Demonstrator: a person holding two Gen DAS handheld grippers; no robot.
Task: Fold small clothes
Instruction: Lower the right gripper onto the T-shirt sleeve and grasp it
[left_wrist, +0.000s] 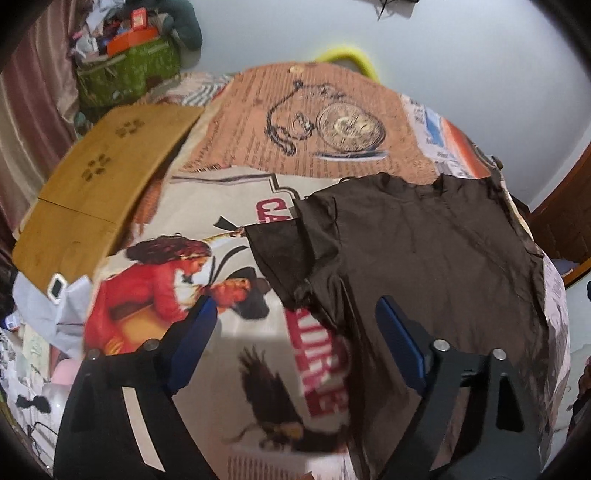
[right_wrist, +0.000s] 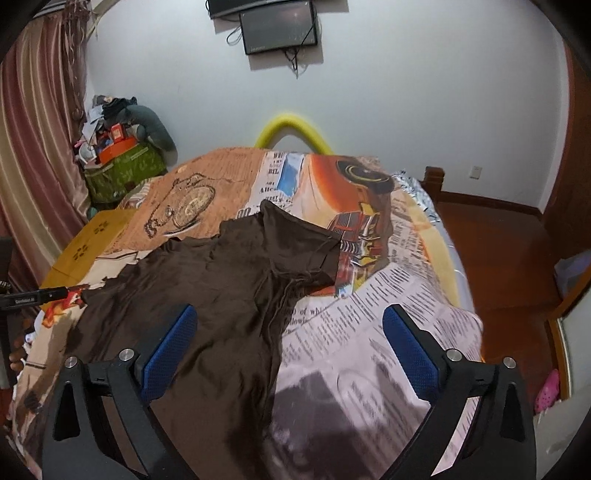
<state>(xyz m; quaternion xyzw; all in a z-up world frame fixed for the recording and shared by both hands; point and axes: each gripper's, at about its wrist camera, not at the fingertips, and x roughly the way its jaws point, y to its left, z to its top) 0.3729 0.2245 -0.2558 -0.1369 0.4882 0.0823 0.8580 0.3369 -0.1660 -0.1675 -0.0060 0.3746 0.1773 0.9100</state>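
Shirt (left_wrist: 424, 251) flat on bedspread (left_wrist: 229, 332), edge under open left claw (left_wrist: 295, 314).

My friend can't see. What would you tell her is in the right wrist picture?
A brown T-shirt lies spread flat on a bed covered by a newspaper-print bedspread. The right hand-held gripper hangs open above the shirt's near edge, its blue pads wide apart, holding nothing.
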